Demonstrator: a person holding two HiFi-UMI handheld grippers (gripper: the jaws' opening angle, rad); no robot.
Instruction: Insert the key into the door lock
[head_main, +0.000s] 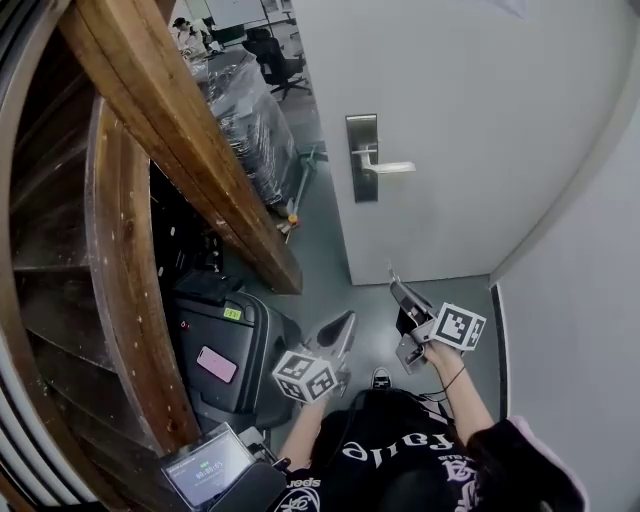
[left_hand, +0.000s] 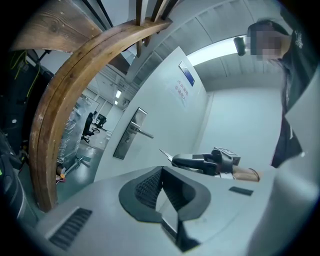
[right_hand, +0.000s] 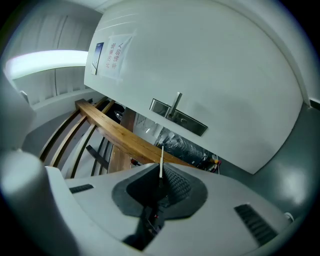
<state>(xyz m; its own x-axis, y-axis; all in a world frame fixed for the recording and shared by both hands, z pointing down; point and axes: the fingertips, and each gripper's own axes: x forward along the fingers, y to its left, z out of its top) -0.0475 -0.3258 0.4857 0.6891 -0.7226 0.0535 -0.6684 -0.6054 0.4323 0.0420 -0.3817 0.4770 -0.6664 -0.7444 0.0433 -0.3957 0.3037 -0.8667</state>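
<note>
The white door (head_main: 460, 90) bears a metal lock plate (head_main: 362, 158) with a lever handle (head_main: 388, 167), well above and ahead of both grippers. My right gripper (head_main: 397, 288) is shut on a thin silver key (right_hand: 161, 162) whose blade sticks out past the jaws and points up toward the lock plate (right_hand: 180, 118), still some way off. In the left gripper view the key (left_hand: 165, 153) shows at the tip of the right gripper (left_hand: 176, 160). My left gripper (left_hand: 162, 169) sits lower and to the left (head_main: 349, 318), shut with nothing in it.
A large curved wooden structure (head_main: 120, 250) stands to the left, with a black case (head_main: 225, 350) and a lit tablet (head_main: 205, 468) below it. A grey wall (head_main: 580, 300) closes the right side. Plastic-wrapped goods (head_main: 250, 120) and an office chair (head_main: 275, 55) lie beyond.
</note>
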